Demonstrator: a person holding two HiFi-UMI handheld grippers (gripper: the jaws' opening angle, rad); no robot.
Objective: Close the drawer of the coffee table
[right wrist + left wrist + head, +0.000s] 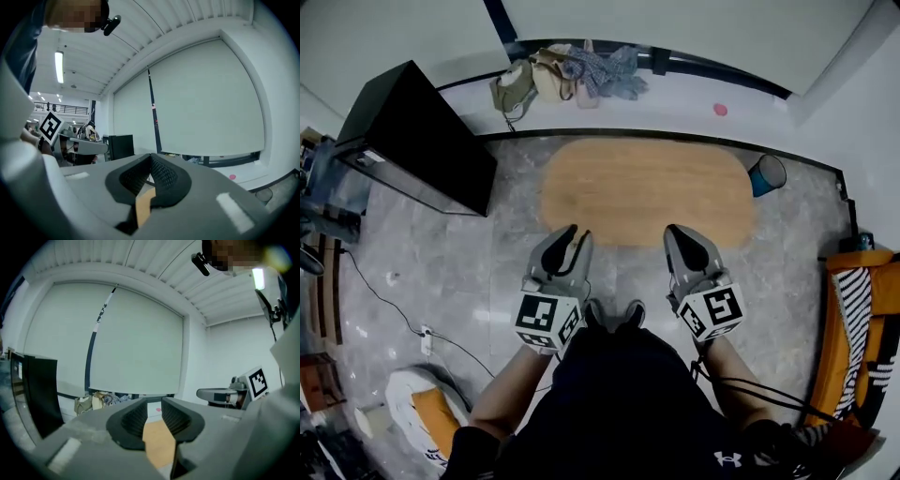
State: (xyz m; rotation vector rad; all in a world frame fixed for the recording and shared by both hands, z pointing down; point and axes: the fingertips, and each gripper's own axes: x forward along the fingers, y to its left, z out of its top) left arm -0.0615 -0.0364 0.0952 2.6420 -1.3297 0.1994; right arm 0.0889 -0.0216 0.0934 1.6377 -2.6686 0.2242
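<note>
Claws both up in front of the person, well above the floor. The left claw [574,232] is spread with nothing between its jaws; the right claw [675,230] is pressed together, empty. The counter [642,187], a low oval wooden coffee table, sits on the floor just ahead of the shoes [614,314]. No drawer sticks out past its edge, so it is probably shut already, though the front is hidden from above. If a push is left: drop low, put the closed right claw flat on the drawer front's middle and press straight and level to avoid skewing. Only the head view shows the whole top, the blue cup [766,173] and the black cabinet [412,131]; the gripper views show mostly window blinds and a wood sliver between the jaws.
</note>
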